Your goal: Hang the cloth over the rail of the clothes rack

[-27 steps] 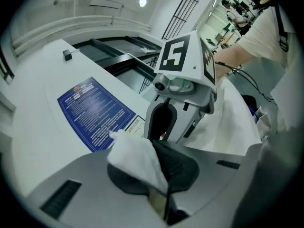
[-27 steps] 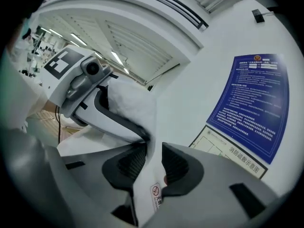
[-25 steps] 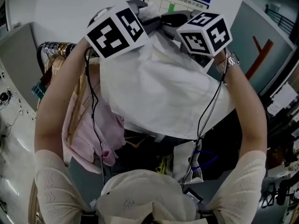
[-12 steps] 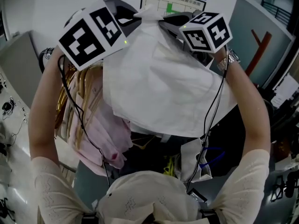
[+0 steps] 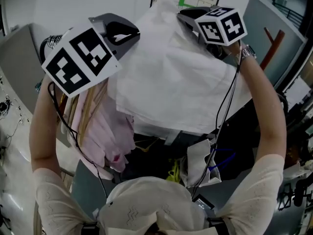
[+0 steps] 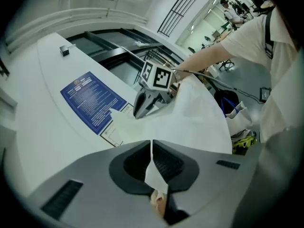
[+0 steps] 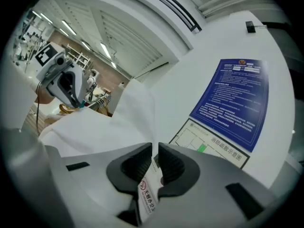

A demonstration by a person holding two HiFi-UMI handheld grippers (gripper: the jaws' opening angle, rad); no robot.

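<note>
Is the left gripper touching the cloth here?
Touching: the left gripper view shows the left gripper pinching an edge of the cloth between shut jaws.

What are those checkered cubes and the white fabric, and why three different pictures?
No robot here: a person holds a tool in each hand, a hand-held gripper with two jaws and a cube of square markers. One picture comes from a camera on the person's head, looking down at the left hand-held gripper and the right hand-held gripper. The other two come from cameras riding on each tool, looking along its jaws. Both tools are shut on the edge of a white cloth, spread between them. Below hang pink garments. A blue poster is on the wall behind.
</note>
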